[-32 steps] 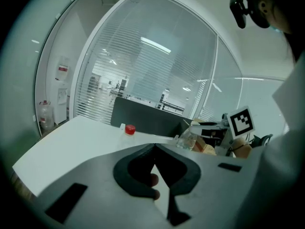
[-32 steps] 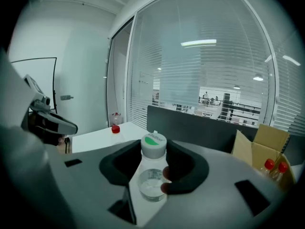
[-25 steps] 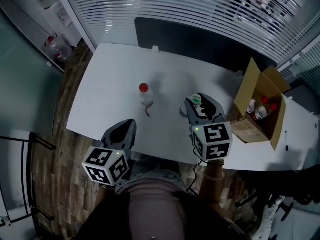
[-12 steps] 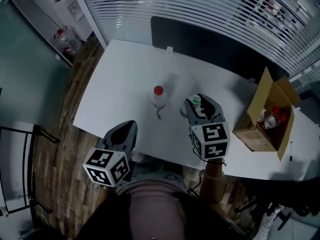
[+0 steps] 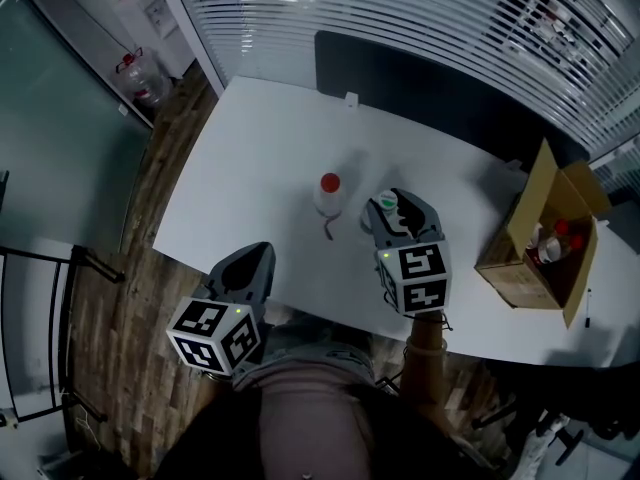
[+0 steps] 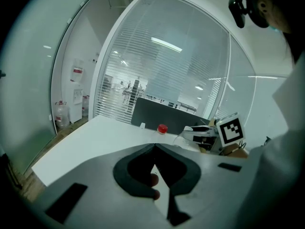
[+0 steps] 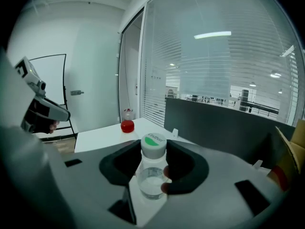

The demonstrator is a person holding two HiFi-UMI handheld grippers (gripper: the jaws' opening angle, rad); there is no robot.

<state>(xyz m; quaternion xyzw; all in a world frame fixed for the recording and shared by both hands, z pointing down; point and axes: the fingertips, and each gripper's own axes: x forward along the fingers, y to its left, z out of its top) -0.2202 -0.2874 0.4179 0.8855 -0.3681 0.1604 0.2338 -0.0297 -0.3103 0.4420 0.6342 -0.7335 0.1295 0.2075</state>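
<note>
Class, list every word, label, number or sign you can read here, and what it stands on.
Green cap of the bottle in the right tongs: print too blurred to read.
Wall notices: too small to read.
Marker cubes: square patterns only, no words.

The left gripper (image 6: 154, 147) is seen with its jaws closed together, nothing between them. Beyond it, a red-capped bottle (image 6: 162, 129) is stood on the white table (image 6: 95, 137), with the right gripper (image 6: 190, 129) just beside it.

Rm: white table (image 5: 250, 158), wood floor (image 5: 135, 263), window blinds (image 5: 400, 8), dark partition (image 5: 450, 93).
</note>
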